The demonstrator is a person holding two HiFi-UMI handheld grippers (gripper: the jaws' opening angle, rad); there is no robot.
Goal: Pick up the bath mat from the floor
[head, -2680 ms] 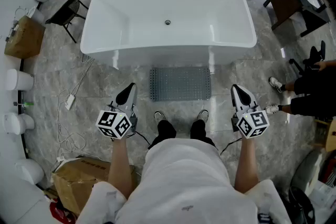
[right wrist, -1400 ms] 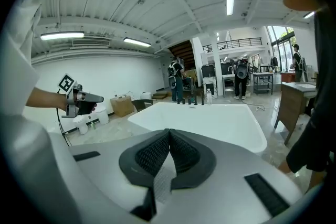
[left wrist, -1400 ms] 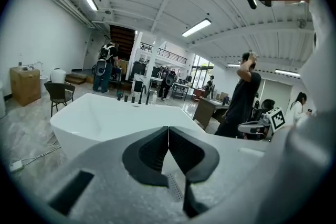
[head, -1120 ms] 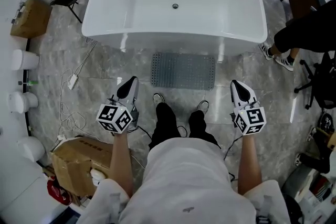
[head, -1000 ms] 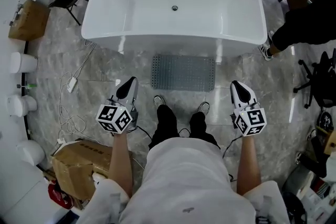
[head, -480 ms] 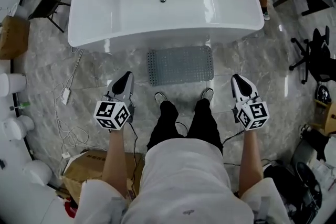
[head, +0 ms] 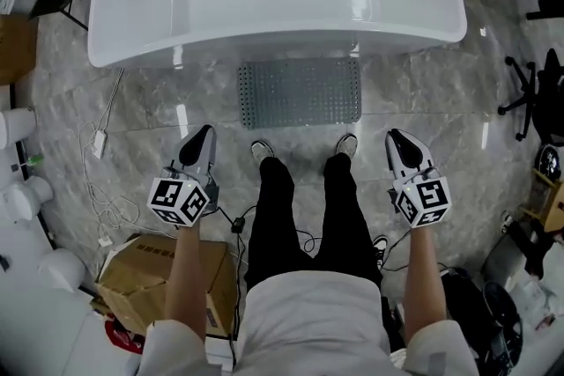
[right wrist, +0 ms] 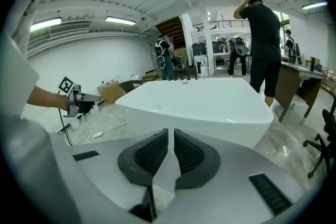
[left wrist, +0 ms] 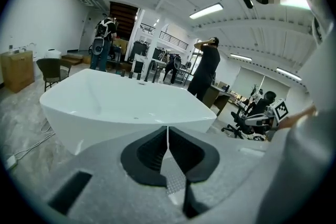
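The grey rectangular studded bath mat [head: 300,92] lies flat on the marble floor [head: 423,110]. Its far edge sits against the white oval bathtub [head: 264,48] and its near edge is just ahead of your shoes [head: 262,151]. From above, its dots may be holes or bumps. You are in the approach: neither gripper touches it. Your left gripper [head: 199,136] and right gripper [head: 396,139] flank your legs, each with jaws pressed together on nothing. Next you'd likely need to part the jaws and reach down to a near corner.
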